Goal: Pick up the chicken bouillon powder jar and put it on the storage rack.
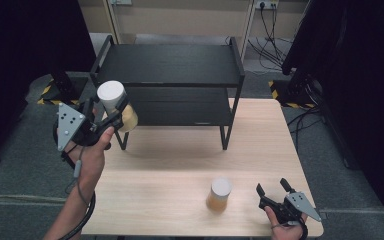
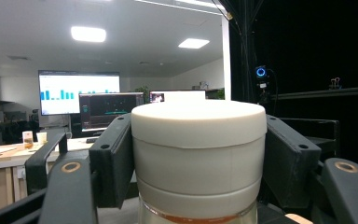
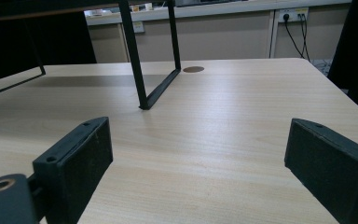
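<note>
Nearest the high camera, at the bottom right, the right gripper (image 1: 275,192) rests low over the near right corner of the wooden table (image 1: 180,155), its two black jaws spread wide with nothing but bare tabletop between them, as the right gripper view confirms. Just to its left a second jar (image 1: 219,194) with a white lid and amber contents stands upright on the table, apart from those jaws. Across on the left, the left gripper (image 1: 111,116) is lifted clear of the table beside the near left leg of the black two-tier shelf (image 1: 170,75), and its jaws are closed against the white-lidded jar (image 2: 198,154) they carry; in the left gripper view both pads press the sides of the white lid, while amber glass shows just below. From above the jar looks tilted, lid leaning toward the camera. The purpose is not stated, though the jar seems bound for the shelf. The main risk, as I judge it, is the grip: the pads bear on the lid, not the body, so a loose lid or a smooth surface could let the jar slide or drop. A tilted jar could also tip if set down unevenly, or knock the shelf frame on the way in.
</note>
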A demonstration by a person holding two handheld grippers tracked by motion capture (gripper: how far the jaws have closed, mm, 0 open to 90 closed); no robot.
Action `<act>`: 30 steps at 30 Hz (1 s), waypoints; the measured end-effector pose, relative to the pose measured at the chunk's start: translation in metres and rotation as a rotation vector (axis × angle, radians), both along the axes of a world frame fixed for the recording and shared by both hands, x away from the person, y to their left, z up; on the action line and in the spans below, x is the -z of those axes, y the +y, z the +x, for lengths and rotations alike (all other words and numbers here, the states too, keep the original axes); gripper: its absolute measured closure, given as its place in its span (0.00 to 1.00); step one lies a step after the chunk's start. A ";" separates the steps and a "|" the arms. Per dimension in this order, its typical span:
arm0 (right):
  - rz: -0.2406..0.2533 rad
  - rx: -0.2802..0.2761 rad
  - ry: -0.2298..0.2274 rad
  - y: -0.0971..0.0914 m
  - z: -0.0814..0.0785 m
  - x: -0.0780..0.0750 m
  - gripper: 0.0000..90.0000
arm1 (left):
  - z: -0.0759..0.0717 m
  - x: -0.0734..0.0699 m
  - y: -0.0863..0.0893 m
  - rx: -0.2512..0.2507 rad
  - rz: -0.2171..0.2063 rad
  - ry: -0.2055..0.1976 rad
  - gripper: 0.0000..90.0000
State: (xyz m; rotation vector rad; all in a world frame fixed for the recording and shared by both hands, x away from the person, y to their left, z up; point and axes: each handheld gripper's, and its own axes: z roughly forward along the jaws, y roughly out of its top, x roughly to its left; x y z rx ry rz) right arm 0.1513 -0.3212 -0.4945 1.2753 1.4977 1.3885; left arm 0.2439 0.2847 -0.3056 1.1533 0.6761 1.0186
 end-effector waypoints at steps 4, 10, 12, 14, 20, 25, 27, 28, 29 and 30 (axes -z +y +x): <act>0.001 0.000 -0.004 0.000 0.000 0.001 0.09 | 0.003 -0.003 -0.001 0.001 -0.006 0.001 0.38; 0.000 -0.002 -0.003 0.000 0.000 0.000 0.09 | 0.008 -0.009 -0.002 -0.009 -0.007 0.007 0.38; 0.001 -0.001 -0.003 0.000 0.000 0.001 0.09 | 0.010 -0.012 -0.002 -0.013 -0.009 0.008 0.38; 0.001 -0.001 -0.002 0.000 0.000 0.000 0.09 | 0.011 -0.016 -0.002 -0.016 -0.010 0.008 0.38; 0.001 0.000 -0.002 0.000 0.000 0.000 0.09 | 0.014 -0.027 -0.001 -0.027 -0.010 0.006 0.38; 0.001 0.000 -0.001 0.000 0.000 0.000 0.09 | 0.016 -0.038 -0.001 -0.038 -0.006 0.005 0.38; 0.001 0.000 0.000 0.000 0.000 0.000 0.09 | 0.017 -0.042 0.000 -0.039 -0.008 0.006 0.38; 0.001 0.000 0.000 0.000 0.000 0.000 0.09 | 0.018 -0.044 0.000 -0.041 -0.007 0.006 0.38; 0.001 0.000 0.000 0.000 0.000 0.000 0.09 | 0.018 -0.046 0.000 -0.043 -0.005 0.005 0.38; 0.001 0.000 0.000 0.000 0.000 0.000 0.09 | 0.018 -0.048 0.000 -0.045 -0.005 0.005 0.38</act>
